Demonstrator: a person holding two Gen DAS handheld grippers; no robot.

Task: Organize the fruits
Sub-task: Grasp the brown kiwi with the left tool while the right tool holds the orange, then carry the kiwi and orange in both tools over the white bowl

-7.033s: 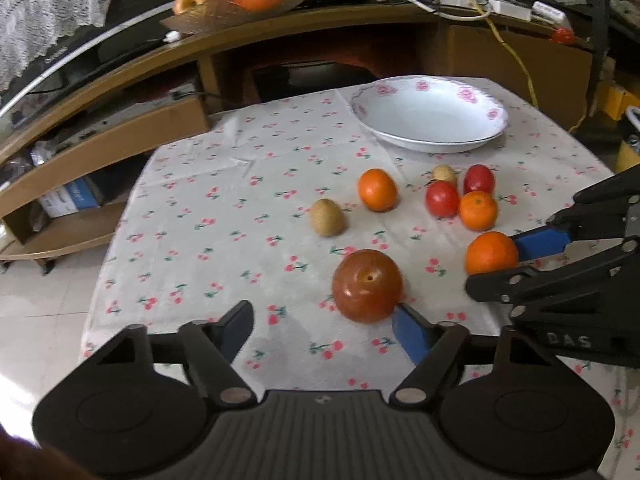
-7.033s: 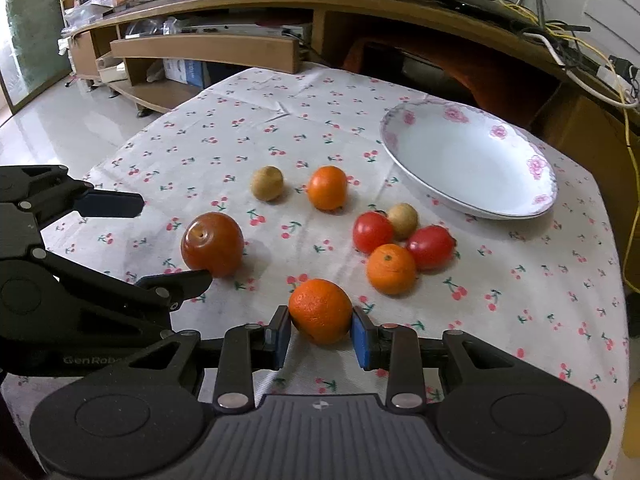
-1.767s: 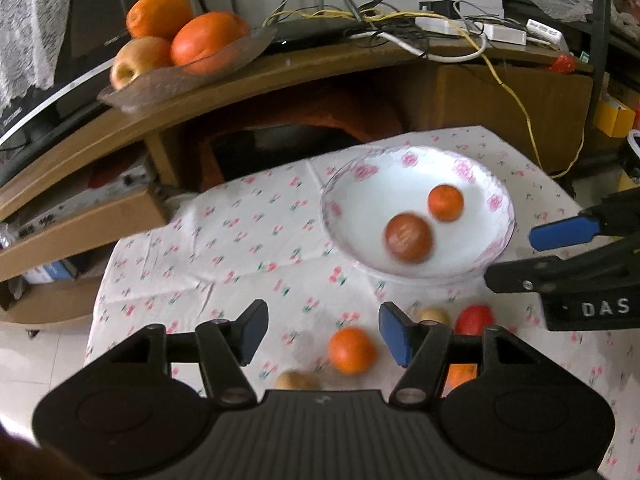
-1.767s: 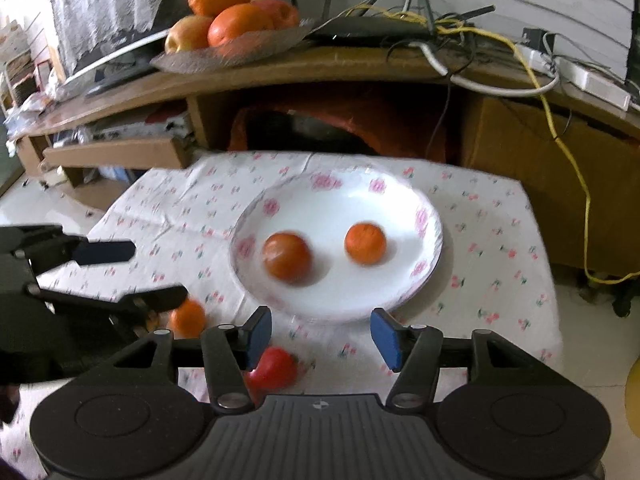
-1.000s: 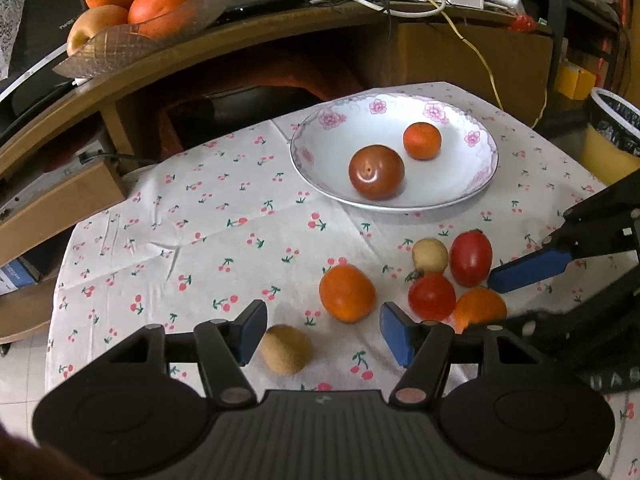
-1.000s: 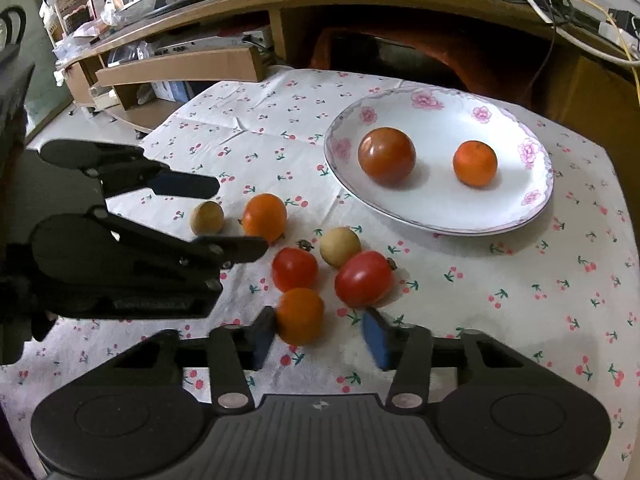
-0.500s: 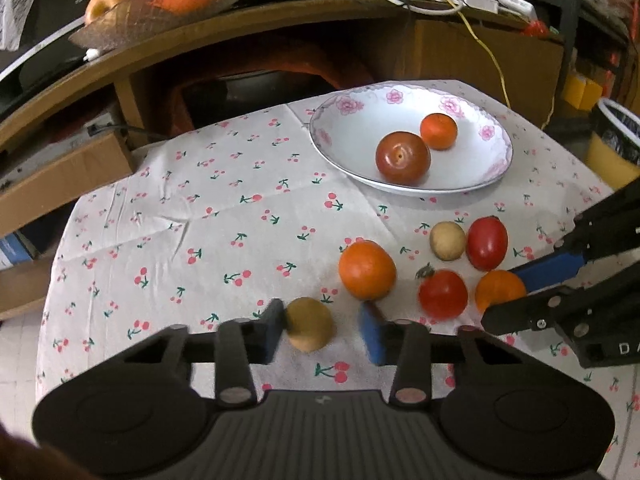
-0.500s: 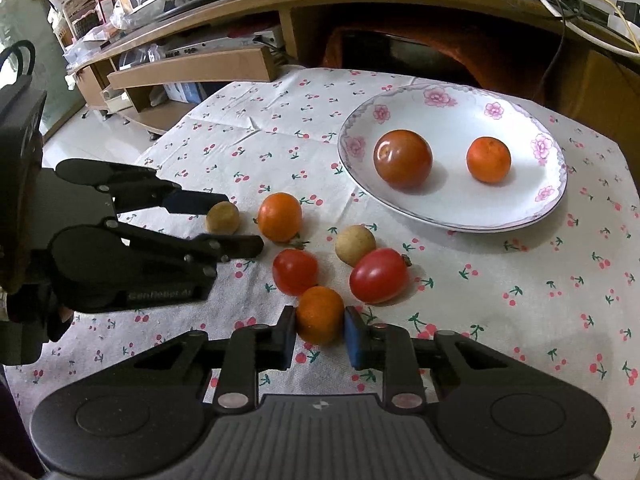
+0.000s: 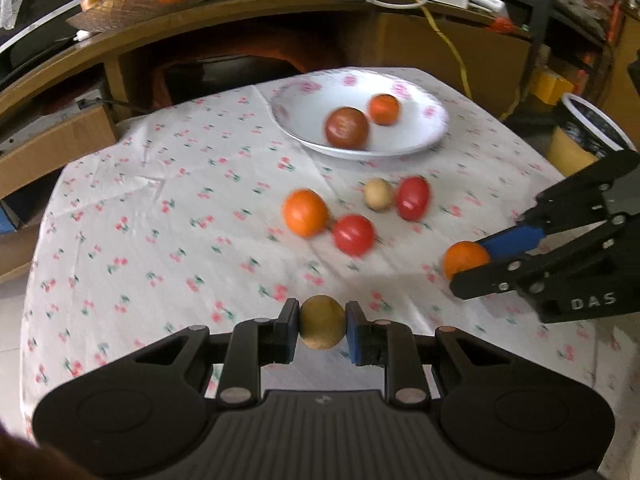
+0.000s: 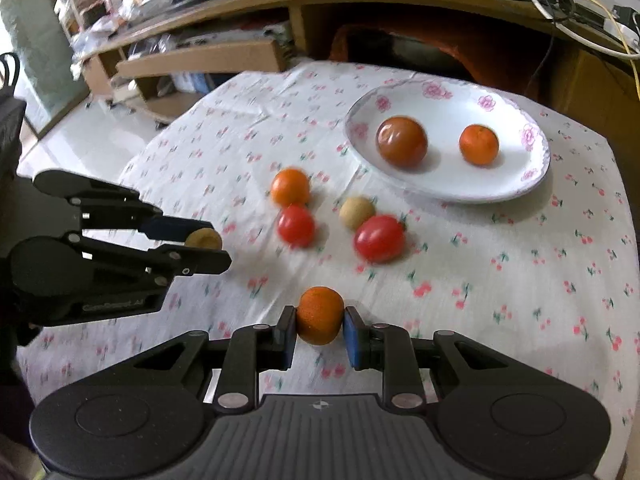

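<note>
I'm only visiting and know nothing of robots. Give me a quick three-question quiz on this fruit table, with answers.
1. True or false: the white flowered plate holds three fruits.
2. What does the left tool grip?
A. red tomato
B. small brown kiwi-like fruit
C. nothing
3. Fill in: the right tool grips a small ____.

Key: 1 false, it holds two; 2 B; 3 orange.
</note>
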